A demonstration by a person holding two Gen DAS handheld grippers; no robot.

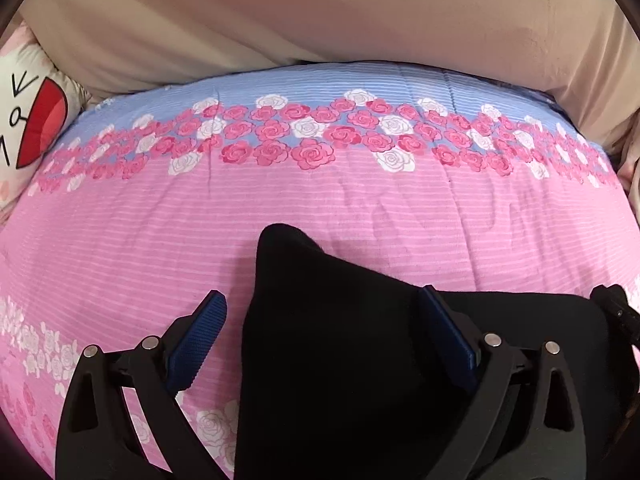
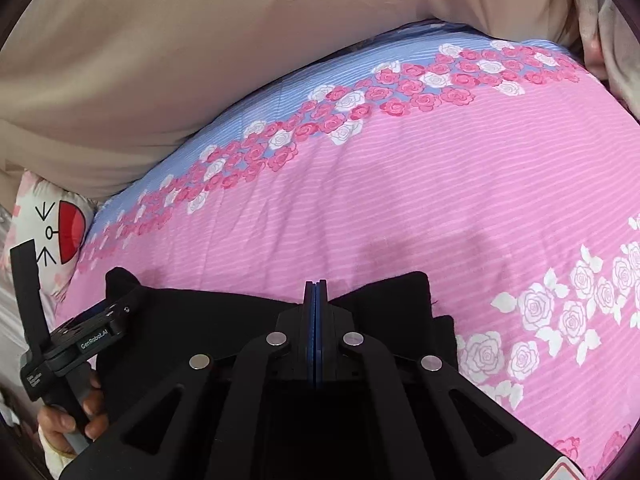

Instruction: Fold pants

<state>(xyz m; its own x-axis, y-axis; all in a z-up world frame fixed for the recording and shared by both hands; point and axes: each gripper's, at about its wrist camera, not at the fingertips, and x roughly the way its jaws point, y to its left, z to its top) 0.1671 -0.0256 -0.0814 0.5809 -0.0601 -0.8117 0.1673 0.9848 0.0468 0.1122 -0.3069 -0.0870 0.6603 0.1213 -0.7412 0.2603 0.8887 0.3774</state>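
Note:
Black pants (image 1: 340, 360) lie bunched on the pink bed sheet (image 1: 360, 208), close under both cameras. My left gripper (image 1: 322, 296) is open. A raised corner of the pants stands between its blue pads (image 1: 196, 344), and the left pad is clear of the cloth. In the right wrist view my right gripper (image 2: 316, 292) has its pads pressed together. The edge of the pants (image 2: 192, 320) puckers in towards the tips from both sides, so it seems pinched. At the lower left of that view, a hand (image 2: 60, 420) holds the left gripper's black body (image 2: 88, 332).
A beige quilt (image 1: 320, 12) is heaped along the far side of the bed. A white cushion with a red cartoon mouth (image 1: 32, 120) sits at the far left. Bands of roses (image 1: 312, 136) cross the sheet, with open pink sheet beyond the pants.

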